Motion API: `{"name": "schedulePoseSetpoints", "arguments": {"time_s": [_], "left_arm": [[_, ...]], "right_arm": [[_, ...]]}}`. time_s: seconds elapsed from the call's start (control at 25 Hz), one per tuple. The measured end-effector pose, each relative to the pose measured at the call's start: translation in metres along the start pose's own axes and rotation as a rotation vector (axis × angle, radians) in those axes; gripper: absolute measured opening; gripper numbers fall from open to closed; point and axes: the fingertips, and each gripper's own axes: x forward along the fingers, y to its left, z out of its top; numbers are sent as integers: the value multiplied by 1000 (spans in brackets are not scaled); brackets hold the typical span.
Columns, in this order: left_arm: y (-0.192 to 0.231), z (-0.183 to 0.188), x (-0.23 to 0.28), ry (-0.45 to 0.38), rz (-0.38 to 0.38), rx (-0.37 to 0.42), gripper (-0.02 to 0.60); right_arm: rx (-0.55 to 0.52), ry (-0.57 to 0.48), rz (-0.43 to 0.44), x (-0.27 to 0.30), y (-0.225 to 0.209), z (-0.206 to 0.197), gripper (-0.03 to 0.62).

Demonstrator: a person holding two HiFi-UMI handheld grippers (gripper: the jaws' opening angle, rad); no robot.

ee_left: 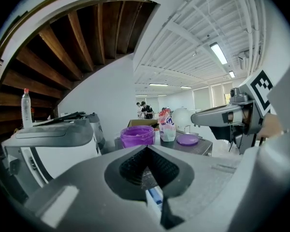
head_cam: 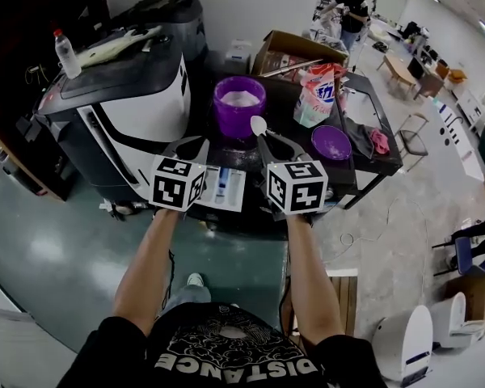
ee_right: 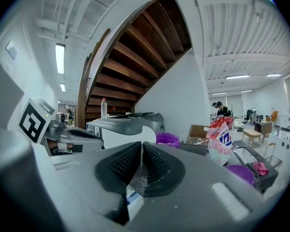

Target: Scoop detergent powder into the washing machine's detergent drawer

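Head view, spoon (head_cam: 258,125) btwn R fingers (head_cam: 269,149)

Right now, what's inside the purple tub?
White powder lies in the purple tub, open at the top. Its wall hides how deep the powder goes and anything buried in it. The spoon is outside, held by the right hand-held gripper.

Big open room. Plain white wall (head_cam: 250,6) at back; dark wooden stair underside (ee_right: 135,66) overhead, left. Glossy grey-green floor (head_cam: 48,249), paler concrete on rt. White ribbed ceiling (ee_left: 183,42) w/ strip lights (ee_left: 218,53). Far rt: desks (head_cam: 400,67), chair (head_cam: 412,128); person (head_cam: 352,10) standing at back.
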Motion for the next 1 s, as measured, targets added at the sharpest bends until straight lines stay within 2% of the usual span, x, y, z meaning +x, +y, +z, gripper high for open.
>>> {"name": "schedulePoseSetpoints", "arguments": {"time_s": [0.44, 1.0], "left_arm": [[39, -8, 37, 8, -17, -25, 0], [75, 4, 121, 19, -113, -30, 0]], "right_arm": [[-33, 28, -6, 51, -5, 4, 41], [-73, 105, -73, 125, -53, 14, 41]]}}
